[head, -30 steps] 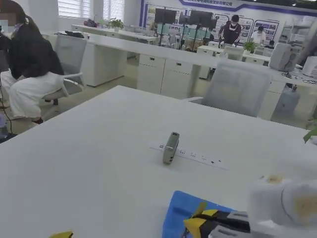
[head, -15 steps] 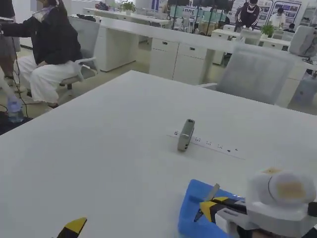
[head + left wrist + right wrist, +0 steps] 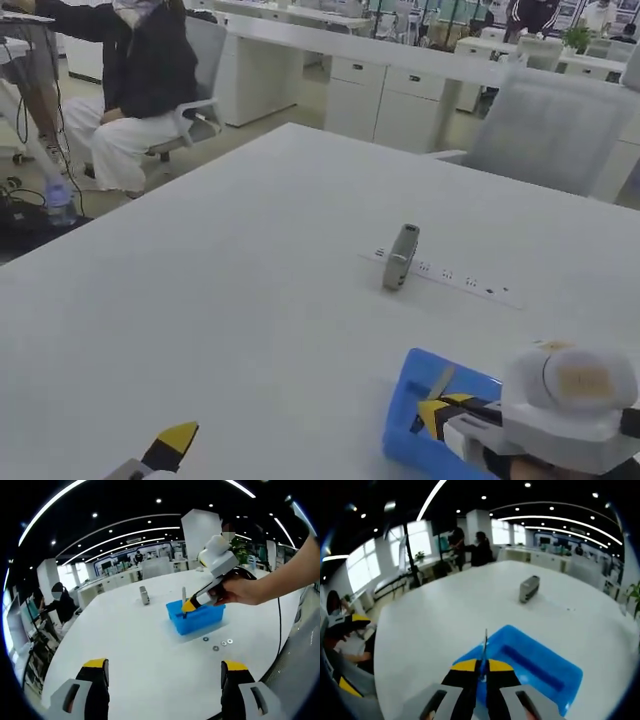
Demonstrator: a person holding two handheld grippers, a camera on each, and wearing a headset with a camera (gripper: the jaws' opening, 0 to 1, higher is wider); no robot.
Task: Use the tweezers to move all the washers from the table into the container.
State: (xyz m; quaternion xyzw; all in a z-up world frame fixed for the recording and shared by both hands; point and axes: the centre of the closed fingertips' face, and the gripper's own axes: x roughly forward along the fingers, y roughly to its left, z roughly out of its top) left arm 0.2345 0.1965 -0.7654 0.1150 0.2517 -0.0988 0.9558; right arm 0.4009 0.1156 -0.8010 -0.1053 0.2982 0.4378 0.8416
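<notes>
Hovering over the blue container (image 3: 202,621), the right tool (image 3: 482,666) grips tweezers (image 3: 484,652); the left tool (image 3: 164,664) gapes empty.

Four washers (image 3: 216,648) on the table (image 3: 250,300), near as I can count. One blue container (image 3: 197,620), one tweezers (image 3: 484,650), one grey block (image 3: 401,256). Two grippers: left gripper (image 3: 164,664), right gripper (image 3: 482,666).

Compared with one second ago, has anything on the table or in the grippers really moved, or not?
Nothing visibly moved; the head camera shifted, so everything slid up and right in the picture together. The right gripper stays shut on the tweezers at the blue container, the open left gripper stays low, and the grey block lies where it was on the table.
</notes>
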